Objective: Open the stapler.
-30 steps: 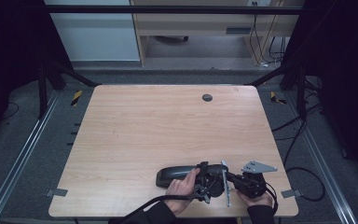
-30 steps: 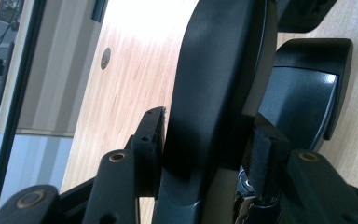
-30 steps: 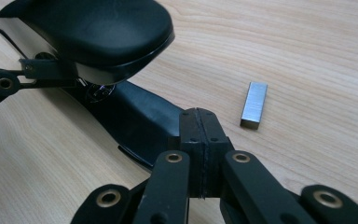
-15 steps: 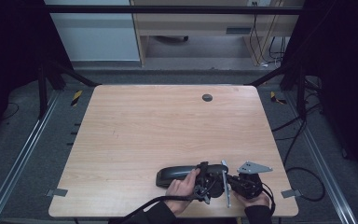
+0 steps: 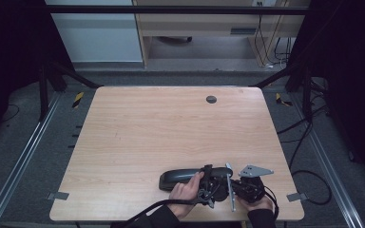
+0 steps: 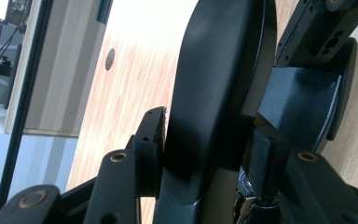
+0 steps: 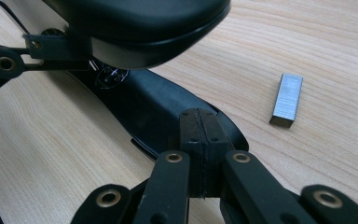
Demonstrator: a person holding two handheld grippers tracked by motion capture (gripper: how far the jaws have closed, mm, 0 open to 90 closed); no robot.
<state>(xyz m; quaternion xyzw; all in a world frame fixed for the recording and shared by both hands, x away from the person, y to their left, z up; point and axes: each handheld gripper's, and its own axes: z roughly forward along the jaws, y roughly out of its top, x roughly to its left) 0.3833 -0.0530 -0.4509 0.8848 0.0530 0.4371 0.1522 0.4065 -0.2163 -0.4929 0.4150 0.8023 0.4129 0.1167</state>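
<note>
**Stapler held open at the near edge of the worktop**

The wooden worktop (image 5: pixel 171 137) is light-grained, with a small round dark insert (image 5: pixel 211 99) near its far edge. Close to the near edge, right of centre, lies a black stapler (image 5: pixel 180 176), long and low, its length running across the worktop.

The person's left hand (image 5: pixel 185 192) carries the left gripper (image 6: pixel 205 140), whose jaws clamp the stapler's raised upper arm from both sides; the pads press against its smooth black shell. The stapler's base sits beyond, lower and apart from that arm.

The right gripper (image 7: pixel 199 140), held in the right hand (image 5: pixel 256 204), has its jaws fully closed, pad against pad, with nothing between them. Their tips rest at or just above the stapler's base; contact cannot be told.

A small strip of staples (image 7: pixel 287 99) lies on the wood just beside the base, apart from it.
</note>
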